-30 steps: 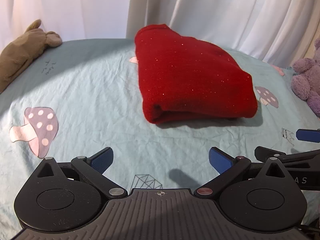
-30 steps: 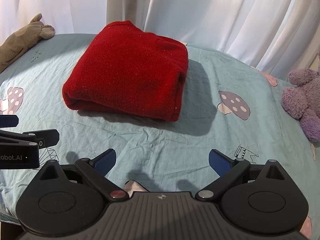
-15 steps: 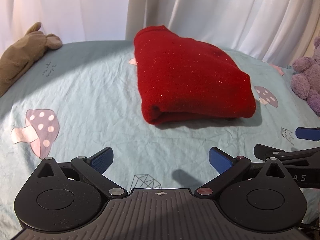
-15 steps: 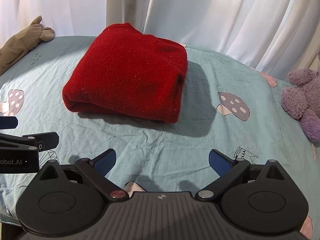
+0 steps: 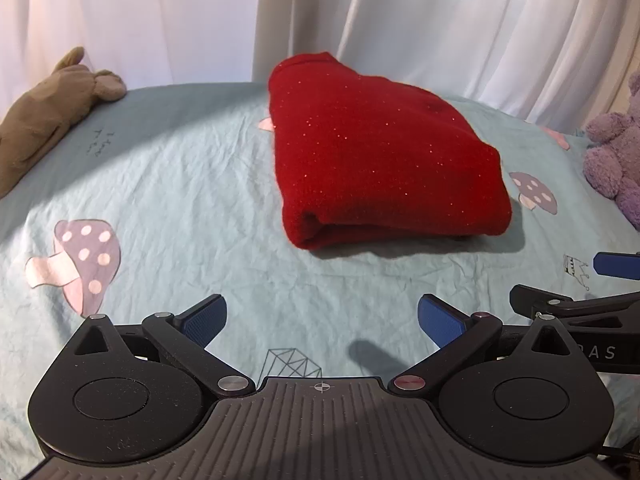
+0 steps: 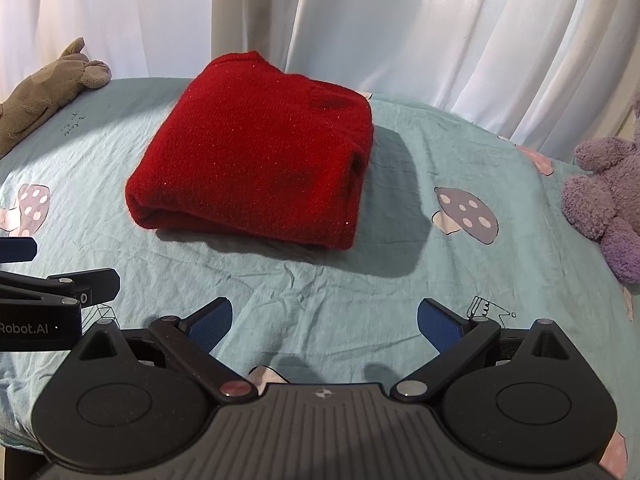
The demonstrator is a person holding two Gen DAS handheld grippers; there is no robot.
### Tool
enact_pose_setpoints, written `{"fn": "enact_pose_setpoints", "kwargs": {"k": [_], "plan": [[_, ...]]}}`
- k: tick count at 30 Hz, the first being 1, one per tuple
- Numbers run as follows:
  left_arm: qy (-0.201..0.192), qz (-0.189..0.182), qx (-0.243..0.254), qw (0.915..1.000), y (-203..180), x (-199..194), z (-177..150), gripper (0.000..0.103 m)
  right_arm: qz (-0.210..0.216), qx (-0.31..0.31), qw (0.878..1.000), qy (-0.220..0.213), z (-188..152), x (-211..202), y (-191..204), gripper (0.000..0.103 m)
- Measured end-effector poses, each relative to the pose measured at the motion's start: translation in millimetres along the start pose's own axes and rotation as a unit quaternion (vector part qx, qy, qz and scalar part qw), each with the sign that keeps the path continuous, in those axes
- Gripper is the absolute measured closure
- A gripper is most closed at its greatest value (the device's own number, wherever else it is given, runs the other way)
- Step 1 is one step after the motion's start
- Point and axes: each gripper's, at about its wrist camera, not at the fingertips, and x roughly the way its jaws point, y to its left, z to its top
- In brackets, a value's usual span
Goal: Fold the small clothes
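Here's the red knitted garment, folded into a thick soft block, sitting centre frame on the pale teal bedsheet with mushroom prints. Both tools are back off it, near the bottom of their views, and nothing is gripped. The left gripper has its blue pads spread wide over bare sheet; the right gripper is spread just the same, with nothing between its pads either.

Now the geometry. From the left wrist view the bundle lies ahead and a touch to the right, its rounded fold facing the tool and its long axis running from lower right up towards the top centre. From the right wrist view it sits ahead and to the left, the folded edge along the lower left. So it's between the two tools, about equally far from each; I can't call either one nearer.

A brown plush toy lies at upper left, a purple plush toy at far right, both well apart from the garment. The fold looks finished to me; any tidy-up would come in at that near edge.
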Motion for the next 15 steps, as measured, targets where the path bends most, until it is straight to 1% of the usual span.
{"fn": "enact_pose_setpoints", "kwargs": {"k": [15], "plan": [[-0.001, -0.003, 0.001, 1.0000, -2.1, -0.1, 1.5, 0.000, 0.001, 0.003, 1.000, -0.003, 2.1, -1.3, -3.1, 0.004]]}}
